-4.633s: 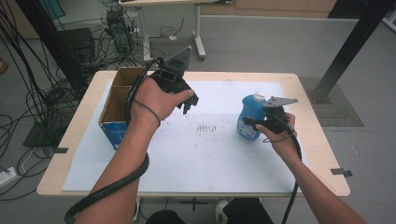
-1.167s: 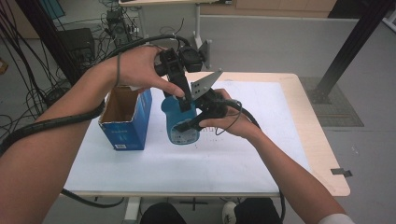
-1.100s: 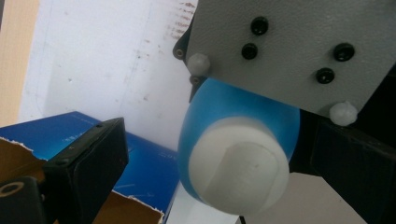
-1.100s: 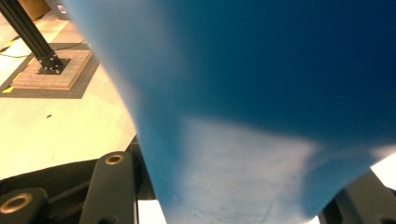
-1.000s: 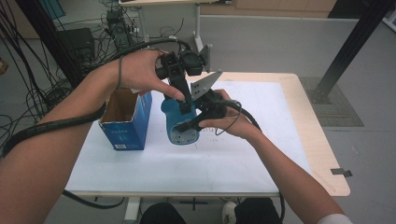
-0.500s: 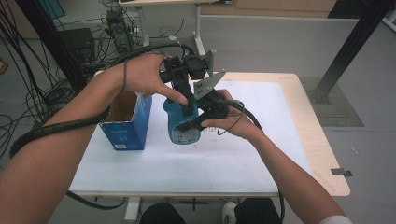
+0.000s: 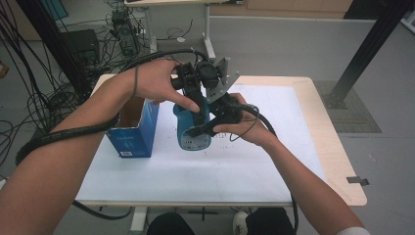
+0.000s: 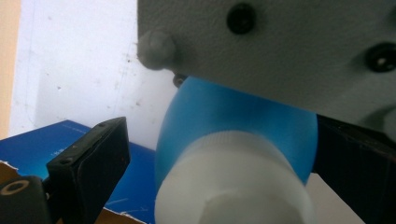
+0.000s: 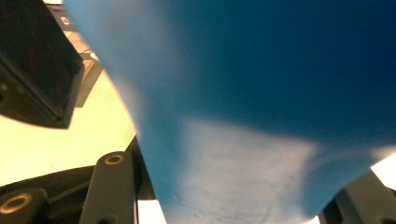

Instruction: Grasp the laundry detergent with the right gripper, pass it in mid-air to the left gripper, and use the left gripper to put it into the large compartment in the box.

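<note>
Bottle: the blue plastic bottle with white screw cap (image 7: pixel 192 131) is standing near the surface's middle, just beside the open blue cardboard box (image 7: pixel 133 128).
Right claw (image 7: pixel 196 131): it is gripping the bottle's body.
Left claw (image 7: pixel 198 108): it is standing open around the cap, not pressing.
Risk: if the left claw is twisting off-centre, the bottle may be tipping or slipping.

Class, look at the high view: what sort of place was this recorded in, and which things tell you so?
Probably a lab or workshop set up for recording. Bundles of cables lie on the grey floor, electronic boxes stand behind the table, and a black metal frame post rises at the right.
</note>
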The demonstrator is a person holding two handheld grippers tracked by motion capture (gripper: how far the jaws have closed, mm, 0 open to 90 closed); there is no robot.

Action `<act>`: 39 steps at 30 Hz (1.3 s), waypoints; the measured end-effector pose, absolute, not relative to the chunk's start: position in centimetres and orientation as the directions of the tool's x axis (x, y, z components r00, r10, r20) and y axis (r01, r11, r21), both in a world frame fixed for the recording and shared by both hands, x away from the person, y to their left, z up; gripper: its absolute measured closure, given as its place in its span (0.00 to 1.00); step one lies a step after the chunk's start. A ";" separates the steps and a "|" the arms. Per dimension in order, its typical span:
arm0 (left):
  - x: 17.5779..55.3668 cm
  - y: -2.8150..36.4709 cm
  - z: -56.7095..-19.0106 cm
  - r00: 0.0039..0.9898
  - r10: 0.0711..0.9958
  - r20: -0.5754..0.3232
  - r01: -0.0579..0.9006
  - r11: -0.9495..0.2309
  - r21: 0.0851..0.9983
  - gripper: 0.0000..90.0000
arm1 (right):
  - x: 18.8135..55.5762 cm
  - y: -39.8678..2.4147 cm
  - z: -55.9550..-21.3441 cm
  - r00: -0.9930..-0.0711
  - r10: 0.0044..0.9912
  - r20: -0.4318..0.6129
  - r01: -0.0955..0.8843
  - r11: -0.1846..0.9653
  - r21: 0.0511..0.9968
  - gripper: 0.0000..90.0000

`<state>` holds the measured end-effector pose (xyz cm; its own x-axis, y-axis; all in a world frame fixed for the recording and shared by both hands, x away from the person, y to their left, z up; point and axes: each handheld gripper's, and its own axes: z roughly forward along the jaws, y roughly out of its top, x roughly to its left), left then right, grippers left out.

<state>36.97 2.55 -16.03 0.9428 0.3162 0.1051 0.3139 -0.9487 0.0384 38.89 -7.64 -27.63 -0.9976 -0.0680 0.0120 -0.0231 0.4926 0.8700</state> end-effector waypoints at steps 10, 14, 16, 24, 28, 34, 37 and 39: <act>37.0 2.4 -16.1 0.943 0.316 0.102 0.313 -0.949 0.043 0.07 | 38.8 -7.9 -27.5 -0.998 -0.063 0.020 -0.013 0.491 0.871 0.49; 37.0 2.3 -16.1 0.947 0.306 0.101 0.304 -0.952 0.042 0.07 | 38.9 -7.9 -27.5 -0.998 -0.062 0.015 -0.017 0.487 0.873 0.49; 37.0 2.2 -16.1 0.947 0.306 0.100 0.303 -0.952 0.044 0.07 | 38.9 -8.0 -27.5 -0.998 -0.061 0.013 -0.018 0.485 0.874 0.49; 37.1 2.1 -15.9 0.948 0.301 0.104 0.299 -0.953 0.038 0.07 | 38.9 -8.2 -27.5 -0.998 -0.055 0.028 -0.002 0.486 0.874 0.49; 37.1 2.1 -15.8 0.949 0.300 0.095 0.297 -0.954 0.044 0.07 | 38.9 -8.3 -27.6 -0.998 -0.053 0.030 0.001 0.486 0.874 0.49; 37.1 2.0 -15.7 0.950 0.297 0.101 0.294 -0.955 0.037 0.07 | 38.9 -8.5 -27.7 -0.998 -0.049 0.041 0.012 0.482 0.876 0.49; 37.1 1.9 -15.6 0.950 0.296 0.103 0.294 -0.955 0.039 0.07 | 38.9 -8.5 -27.6 -0.998 -0.045 0.041 0.014 0.483 0.875 0.49; 37.0 1.9 -15.5 0.950 0.296 0.103 0.293 -0.955 0.040 0.07 | 39.0 -8.5 -27.6 -0.998 -0.047 0.039 0.011 0.479 0.878 0.48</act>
<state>37.04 1.91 -15.55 0.9496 0.2959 0.1031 0.2933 -0.9552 0.0402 38.96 -8.50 -27.62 -0.9981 -0.0474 0.0387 0.0113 0.4789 0.8778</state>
